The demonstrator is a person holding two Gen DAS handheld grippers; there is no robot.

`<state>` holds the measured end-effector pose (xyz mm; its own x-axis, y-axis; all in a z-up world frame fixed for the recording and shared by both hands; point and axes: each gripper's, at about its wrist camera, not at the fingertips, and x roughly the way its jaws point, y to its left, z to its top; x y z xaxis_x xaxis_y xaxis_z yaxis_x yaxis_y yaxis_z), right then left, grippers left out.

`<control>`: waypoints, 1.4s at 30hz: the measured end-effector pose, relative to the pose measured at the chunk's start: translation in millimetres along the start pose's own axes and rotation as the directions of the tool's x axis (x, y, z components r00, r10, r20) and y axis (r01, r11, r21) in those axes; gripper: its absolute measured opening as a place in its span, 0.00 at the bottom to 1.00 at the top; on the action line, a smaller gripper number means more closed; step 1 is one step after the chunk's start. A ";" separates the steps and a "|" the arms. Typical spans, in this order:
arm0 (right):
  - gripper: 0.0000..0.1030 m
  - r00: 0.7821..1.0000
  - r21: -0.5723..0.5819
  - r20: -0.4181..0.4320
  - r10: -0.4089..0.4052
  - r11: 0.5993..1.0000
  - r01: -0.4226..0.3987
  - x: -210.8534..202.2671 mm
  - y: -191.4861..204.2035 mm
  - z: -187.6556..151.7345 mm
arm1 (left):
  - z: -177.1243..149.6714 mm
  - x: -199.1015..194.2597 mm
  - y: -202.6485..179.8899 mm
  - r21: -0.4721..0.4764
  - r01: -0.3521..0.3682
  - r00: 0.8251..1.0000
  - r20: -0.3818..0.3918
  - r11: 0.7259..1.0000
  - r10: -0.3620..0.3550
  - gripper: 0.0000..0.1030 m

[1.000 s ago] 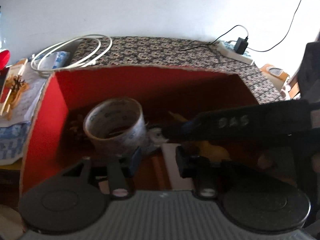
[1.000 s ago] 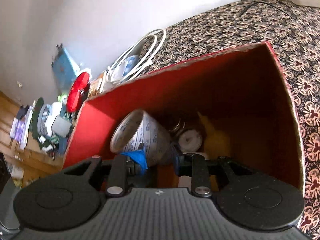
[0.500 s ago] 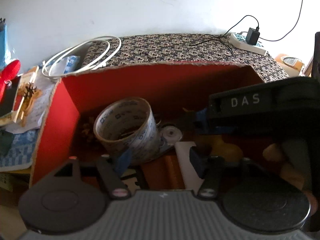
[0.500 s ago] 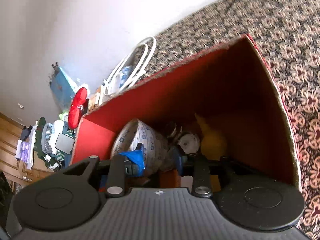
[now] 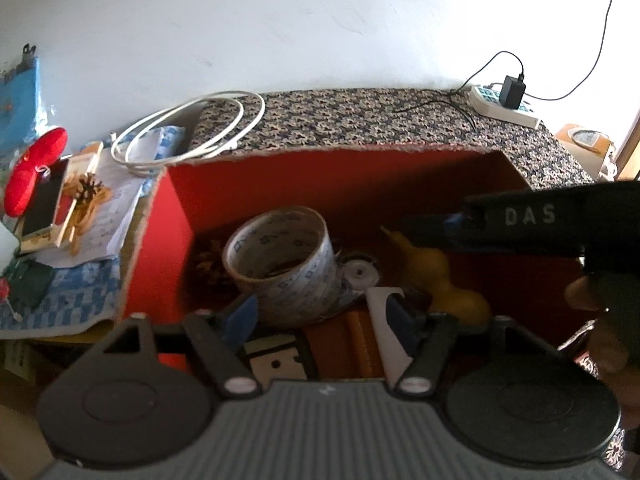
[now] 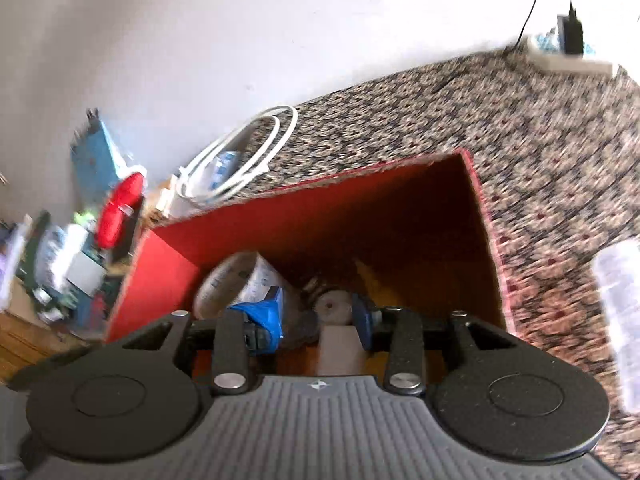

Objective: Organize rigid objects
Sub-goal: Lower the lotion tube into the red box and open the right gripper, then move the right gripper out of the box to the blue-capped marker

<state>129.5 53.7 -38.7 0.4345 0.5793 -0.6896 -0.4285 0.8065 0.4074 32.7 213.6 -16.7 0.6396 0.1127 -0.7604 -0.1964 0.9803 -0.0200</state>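
Observation:
A red-lined cardboard box (image 5: pixel 340 176) (image 6: pixel 360 216) stands on the patterned cloth. Inside lie a roll of clear tape (image 5: pixel 284 264) (image 6: pixel 240 280), a yellow gourd-shaped object (image 5: pixel 444 280), a small white spool (image 5: pixel 360 274) (image 6: pixel 332 304), a white flat piece (image 5: pixel 386 320) and a brown object (image 5: pixel 348 344). My left gripper (image 5: pixel 322 316) is open and empty above the box's near side. My right gripper (image 6: pixel 316 312) is open and empty over the box; its black body (image 5: pixel 540 220) shows at the right of the left wrist view.
A coiled white cable (image 5: pixel 188 136) (image 6: pixel 240 152) lies behind the box. A power strip with a charger (image 5: pixel 508 104) sits at the back right. Papers, a phone and a red object (image 5: pixel 32 176) clutter the left. A clear plastic thing (image 6: pixel 620 312) is at the right edge.
My left gripper has let go of the tape roll, opened wider and pulled back and up. My right gripper has also lifted back out of the box, with motion blur.

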 end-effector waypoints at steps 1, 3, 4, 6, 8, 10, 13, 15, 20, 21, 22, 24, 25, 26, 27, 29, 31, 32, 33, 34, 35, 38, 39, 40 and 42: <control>0.21 1.000 -0.031 0.005 -0.019 0.999 0.019 -3.8 3.4 -0.1 | -0.1 -3.1 0.5 -0.003 -0.001 1.000 0.005 1.000 0.001 0.68; 0.21 0.999 -0.075 0.025 -0.045 0.996 0.047 -10.1 8.0 -2.0 | -0.5 -9.5 0.2 -0.006 -0.006 1.000 0.017 1.000 0.006 0.69; 0.21 0.997 -0.096 0.037 -0.061 0.993 0.064 -13.6 10.8 -2.5 | -0.4 -13.2 -0.4 -0.008 -0.009 1.000 0.024 1.000 0.010 0.69; 0.21 0.994 -0.140 0.064 -0.091 0.985 0.099 -20.4 15.3 -2.7 | -0.9 -19.3 -0.1 -0.014 -0.013 0.999 0.034 1.000 0.013 0.70; 0.21 0.989 -0.176 0.094 -0.110 0.976 0.126 -29.2 18.2 -4.0 | -1.7 -24.8 0.5 -0.022 -0.015 0.999 0.042 1.000 0.016 0.70; 0.21 0.987 -0.197 0.115 -0.115 0.971 0.137 -36.7 19.9 -4.5 | -2.6 -30.6 0.9 -0.027 -0.021 0.998 0.051 0.999 0.022 0.71; 0.21 0.984 -0.212 0.130 -0.125 0.966 0.150 -45.4 21.2 -5.7 | -3.8 -38.0 0.8 -0.035 -0.032 0.997 0.065 0.999 0.034 0.78; 0.21 0.981 -0.221 0.138 -0.138 0.961 0.166 -47.8 23.9 -7.8 | -4.8 -42.5 -0.1 -0.040 -0.035 0.996 0.076 0.999 0.038 0.81; 0.21 0.983 -0.223 0.130 -0.131 0.962 0.158 -54.6 23.0 -11.9 | -6.5 -49.3 -8.7 -0.033 -0.047 0.996 0.080 0.998 0.049 0.81; 0.22 0.983 -0.224 0.129 -0.129 0.962 0.156 -56.1 22.0 -13.1 | -7.0 -49.9 -10.7 -0.031 -0.050 0.996 0.078 0.998 0.052 0.81; 0.22 0.983 -0.227 0.127 -0.131 0.961 0.158 -57.8 21.2 -14.3 | -7.6 -50.2 -12.7 -0.031 -0.052 0.996 0.075 0.998 0.055 0.81; 0.22 0.983 -0.234 0.125 -0.131 0.959 0.157 -60.6 19.0 -15.5 | -8.5 -50.0 -15.4 -0.037 -0.055 0.996 0.066 0.998 0.057 0.81; 0.22 0.984 -0.238 0.123 -0.128 0.959 0.154 -62.2 18.5 -16.5 | -8.7 -49.9 -16.7 -0.041 -0.057 0.996 0.062 0.998 0.060 0.81; 0.22 0.985 -0.242 0.120 -0.125 0.958 0.151 -63.8 18.3 -17.4 | -8.8 -50.0 -18.1 -0.043 -0.060 0.996 0.059 0.997 0.063 0.81; 0.22 0.985 -0.245 0.117 -0.126 0.958 0.151 -65.4 17.4 -18.0 | -9.1 -50.2 -20.2 -0.046 -0.064 0.996 0.056 0.997 0.066 0.81; 0.22 0.985 -0.255 0.115 -0.131 0.954 0.156 -69.2 15.5 -20.3 | -9.8 -51.2 -24.6 -0.050 -0.072 0.996 0.052 0.996 0.074 0.81; 0.22 0.984 -0.264 0.117 -0.137 0.950 0.164 -73.3 13.5 -21.8 | -10.4 -52.8 -30.4 -0.051 -0.083 0.995 0.049 0.995 0.085 0.81; 0.22 0.983 -0.266 0.119 -0.138 0.950 0.165 -75.8 12.0 -22.7 | -10.8 -53.7 -32.9 -0.051 -0.086 0.995 0.048 0.995 0.089 0.81; 0.23 0.983 -0.267 0.119 -0.137 0.949 0.164 -78.2 9.9 -23.2 | -11.3 -54.5 -36.1 -0.052 -0.090 0.995 0.045 0.995 0.092 0.81; 0.23 0.984 -0.268 0.119 -0.135 0.950 0.163 -80.4 7.8 -23.4 | -11.5 -55.5 -38.9 -0.052 -0.092 0.995 0.043 0.994 0.095 0.81; 0.23 0.984 -0.268 0.118 -0.134 0.950 0.161 -82.6 5.5 -23.6 | -11.5 -56.2 -41.4 -0.052 -0.093 0.995 0.043 0.994 0.096 0.81; 0.23 0.985 -0.271 0.114 -0.130 0.950 0.157 -88.0 -1.0 -25.2 | -12.5 -59.0 -50.3 -0.052 -0.100 0.994 0.044 0.994 0.103 0.81; 0.23 0.985 -0.273 0.113 -0.130 0.949 0.156 -89.6 -3.1 -25.9 | -13.1 -59.9 -53.8 -0.054 -0.102 0.994 0.044 0.993 0.105 0.81; 0.23 0.985 -0.275 0.111 -0.129 0.949 0.156 -91.3 -5.3 -26.5 | -13.6 -60.5 -56.7 -0.055 -0.104 0.993 0.043 0.993 0.107 0.81; 0.24 0.986 -0.279 0.109 -0.128 0.948 0.154 -94.4 -9.4 -28.0 | -14.7 -61.7 -62.2 -0.058 -0.109 0.993 0.041 0.992 0.112 0.81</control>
<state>70.3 -11.9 5.8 0.5695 0.4807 -0.6668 -0.5601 0.8207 0.1133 -5.5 143.2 21.9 0.6435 0.2281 -0.7307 -0.3081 0.9510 0.0256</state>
